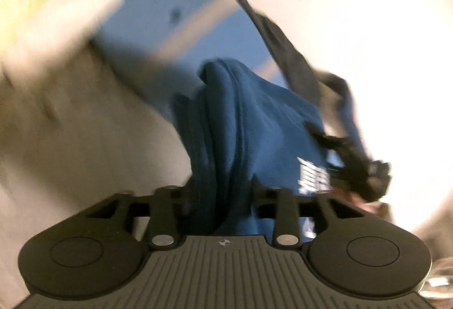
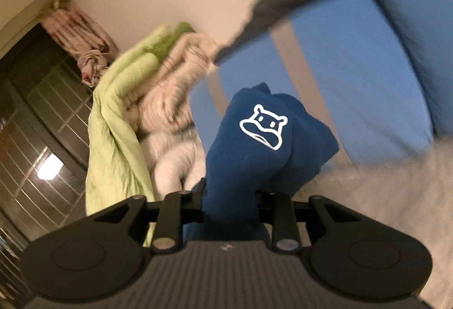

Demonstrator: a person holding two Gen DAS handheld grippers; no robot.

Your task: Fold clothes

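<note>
A dark blue garment (image 1: 240,122) with white lettering hangs bunched from my left gripper (image 1: 223,195), which is shut on its folds. In the right wrist view the same blue garment (image 2: 254,156) shows a white cartoon animal print, and my right gripper (image 2: 230,195) is shut on its cloth. The other gripper (image 1: 365,170) appears blurred at the garment's right edge in the left wrist view. Both views are smeared by motion. The fingertips of both grippers are buried in fabric.
A light blue sheet with pale stripes (image 2: 339,76) lies behind the garment. A green quilt (image 2: 116,139) and a fluffy cream blanket (image 2: 170,116) are piled at the left. A dark window (image 2: 34,122) and a tied curtain (image 2: 85,45) stand far left.
</note>
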